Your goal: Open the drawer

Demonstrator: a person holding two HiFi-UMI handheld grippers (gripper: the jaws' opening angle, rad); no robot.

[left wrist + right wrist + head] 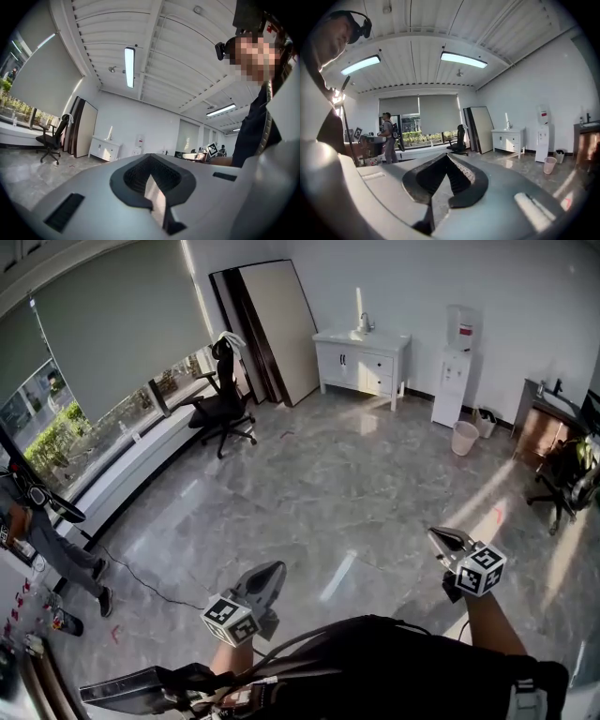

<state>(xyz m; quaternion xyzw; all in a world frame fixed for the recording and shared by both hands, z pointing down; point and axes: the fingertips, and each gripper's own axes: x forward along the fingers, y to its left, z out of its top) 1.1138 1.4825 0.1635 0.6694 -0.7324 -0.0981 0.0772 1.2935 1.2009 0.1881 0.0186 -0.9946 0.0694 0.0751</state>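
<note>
A white cabinet (361, 357) with drawers and doors stands against the far wall, well away from both grippers; it also shows in the left gripper view (105, 148) and the right gripper view (508, 139). My left gripper (278, 566) is held low at the centre left, jaws together, nothing between them (151, 157). My right gripper (433, 532) is at the right, also shut and empty (447, 155). Both point level across the grey tiled floor toward the far side of the room.
A black office chair (223, 409) stands by the window. Large boards (277, 329) lean on the wall left of the cabinet. A water dispenser (452, 371) and waste bin (464, 438) stand to its right. Another person (47, 540) stands at the far left.
</note>
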